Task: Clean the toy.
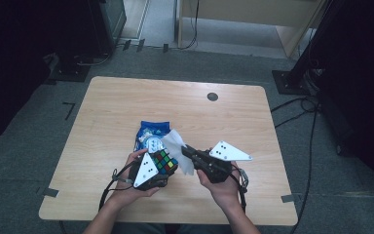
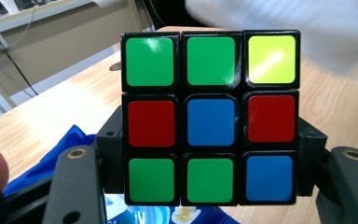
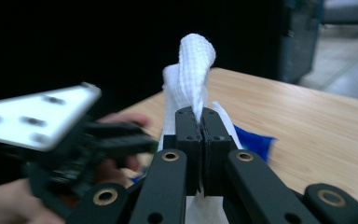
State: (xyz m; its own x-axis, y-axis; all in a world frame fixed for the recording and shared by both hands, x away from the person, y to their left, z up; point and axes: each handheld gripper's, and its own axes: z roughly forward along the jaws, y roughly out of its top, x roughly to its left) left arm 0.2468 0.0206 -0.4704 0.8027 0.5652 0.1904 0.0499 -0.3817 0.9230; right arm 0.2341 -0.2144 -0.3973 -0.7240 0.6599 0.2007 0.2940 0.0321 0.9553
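A colour-tiled puzzle cube (image 1: 165, 162) (image 2: 210, 116) is clamped between the jaws of my left gripper (image 1: 157, 170) (image 2: 209, 154), held just above the table near its front edge; green, red, blue and one yellow tile face the left gripper view. My right gripper (image 1: 186, 152) (image 3: 201, 122) is shut on a white wipe (image 1: 179, 145) (image 3: 189, 74), which sticks up past the jaw tips and hangs below them. The wipe is close to the cube's right side; whether it touches the cube I cannot tell.
A blue wipe packet (image 1: 151, 135) (image 2: 56, 163) lies on the wooden table (image 1: 126, 105) just behind both grippers. A small dark round disc (image 1: 213, 96) sits near the far edge. Cables and dark stands are on the floor around the table.
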